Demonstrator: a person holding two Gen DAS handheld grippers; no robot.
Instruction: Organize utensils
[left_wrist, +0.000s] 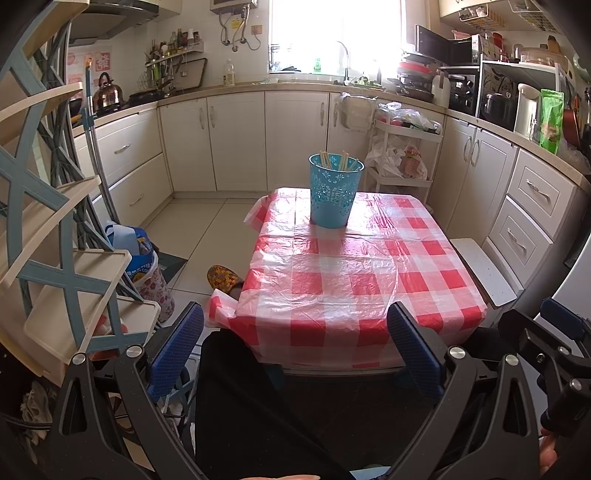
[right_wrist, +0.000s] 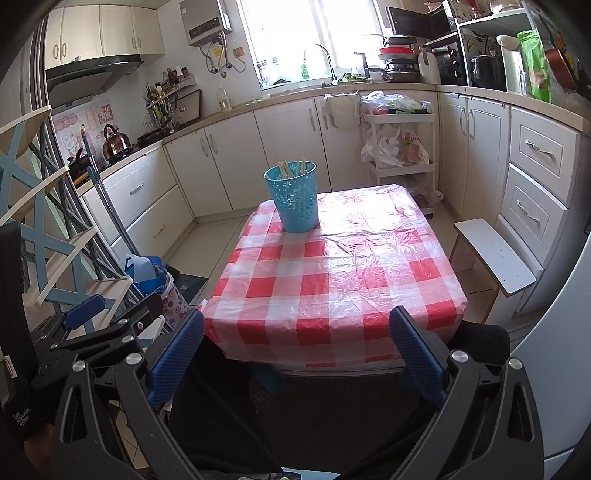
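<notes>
Both my tongs, left (left_wrist: 295, 332) and right (right_wrist: 296, 332), gape wide, empty, low in frame; chopsticks (left_wrist: 341, 161) in cup (left_wrist: 334, 192) mid-frame on table (left_wrist: 369, 280).

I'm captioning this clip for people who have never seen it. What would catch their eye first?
The red-and-white checked plastic tablecloth dominates the middle of both views. On its far end stands a turquoise perforated plastic bin holding pale wooden chopsticks. In the foreground, the left gripper and the right gripper both hang open and empty, short of the table's near edge.
</notes>
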